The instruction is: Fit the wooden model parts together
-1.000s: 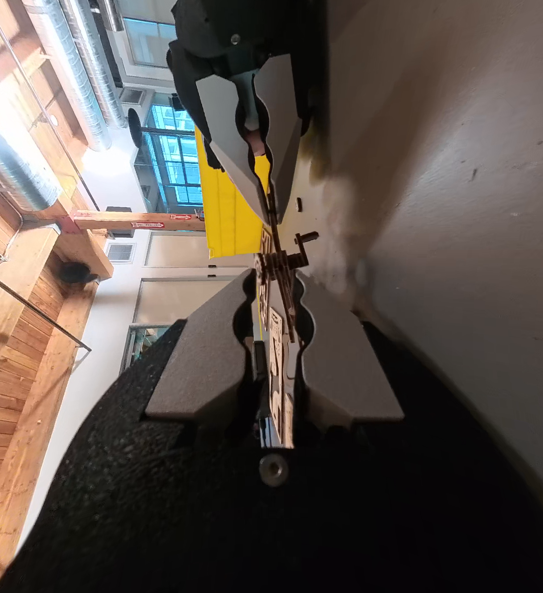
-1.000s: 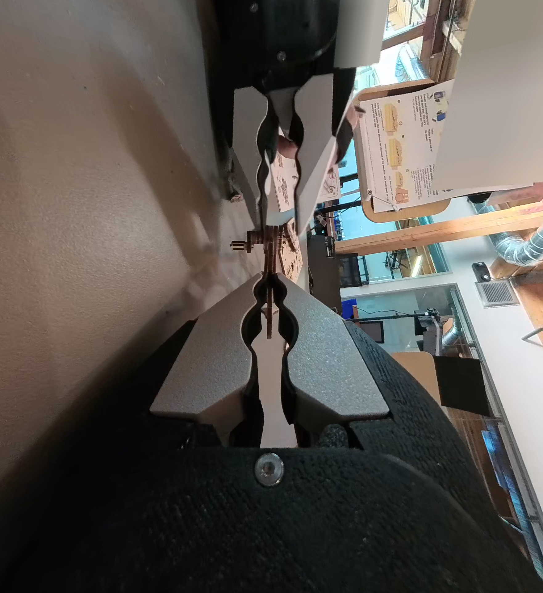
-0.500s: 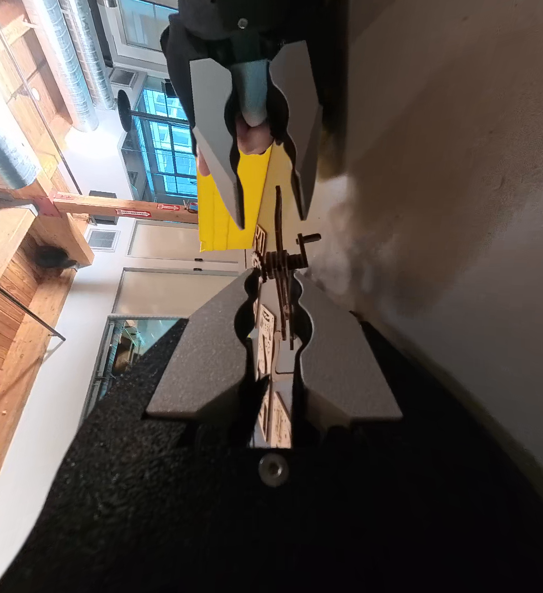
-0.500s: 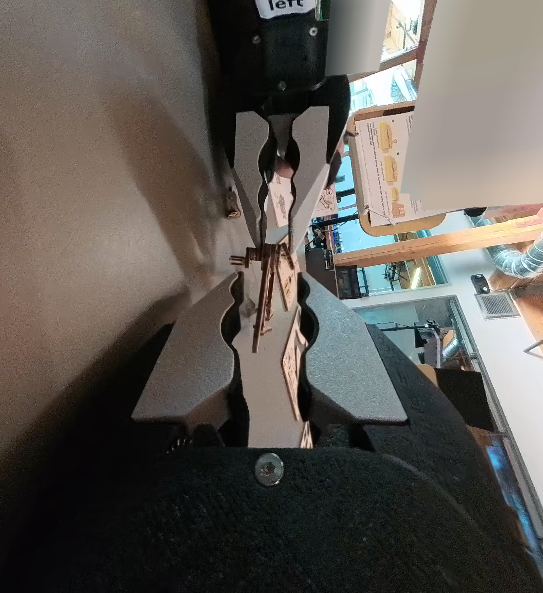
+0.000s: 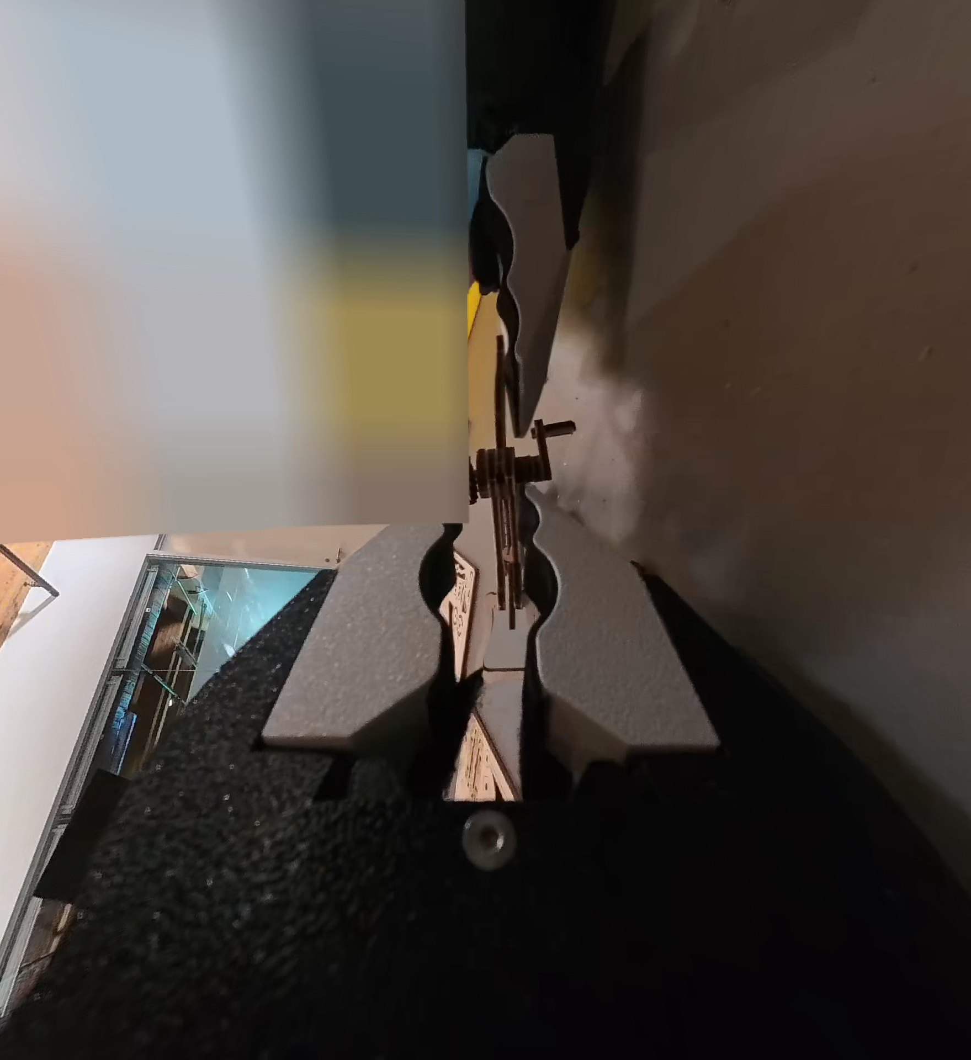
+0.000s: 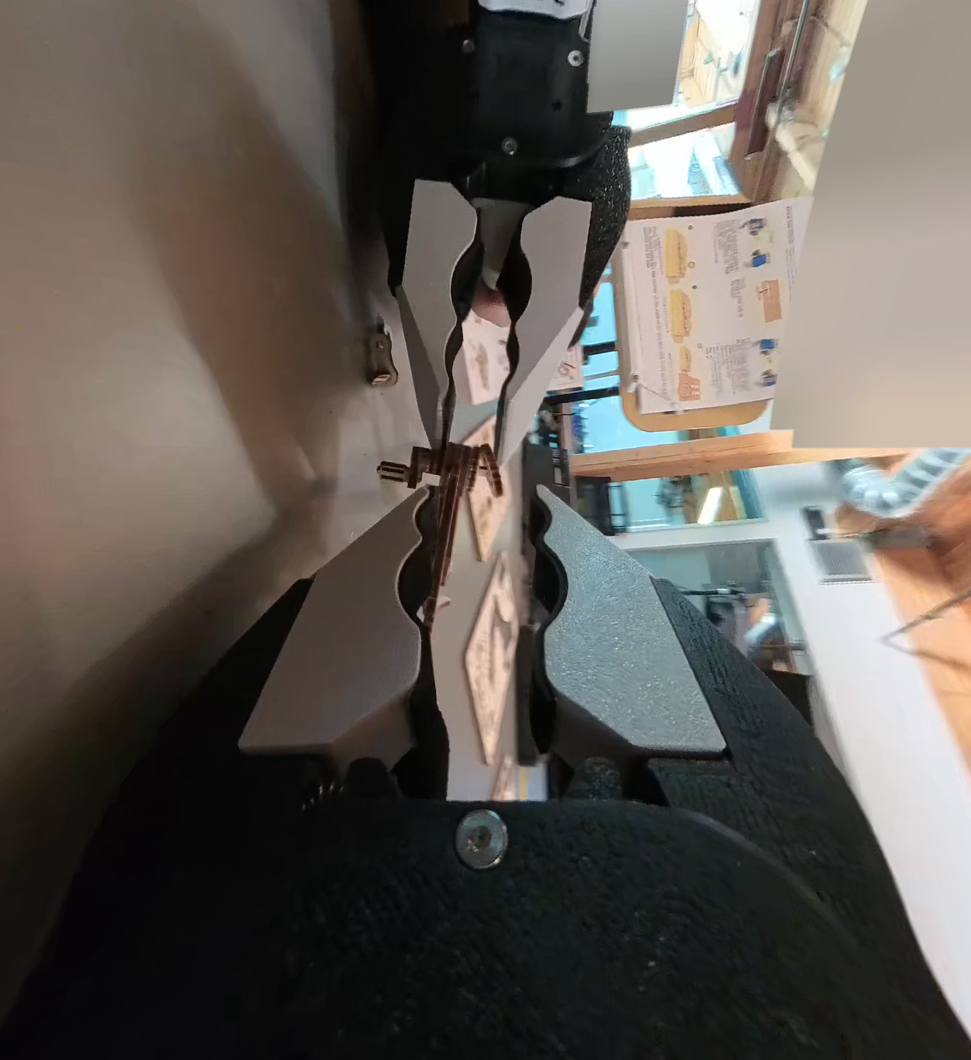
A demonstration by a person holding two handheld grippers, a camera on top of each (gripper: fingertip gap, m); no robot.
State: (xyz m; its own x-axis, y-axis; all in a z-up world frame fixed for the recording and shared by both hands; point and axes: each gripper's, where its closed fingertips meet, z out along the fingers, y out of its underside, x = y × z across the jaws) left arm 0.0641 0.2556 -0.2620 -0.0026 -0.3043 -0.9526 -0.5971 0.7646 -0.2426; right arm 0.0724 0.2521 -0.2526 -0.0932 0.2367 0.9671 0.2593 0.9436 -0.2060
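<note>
Wooden model (image 6: 448, 482) at frame centre, between the two facing grippers. Left gripper (image 6: 471, 430), above it in the right view, is nearly closed but whether it pinches the model is unclear; right gripper (image 6: 477, 516) is spread, model against one finger. Grey table (image 6: 127, 344) fills the left; cut sheets (image 6: 491, 648) lie behind, instruction board (image 6: 706, 310) upper right

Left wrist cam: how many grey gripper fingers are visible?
3. The left gripper has two grey fingers at lower centre, either side of the brown wooden model. One finger of the right gripper is above; its partner may be hidden.
</note>
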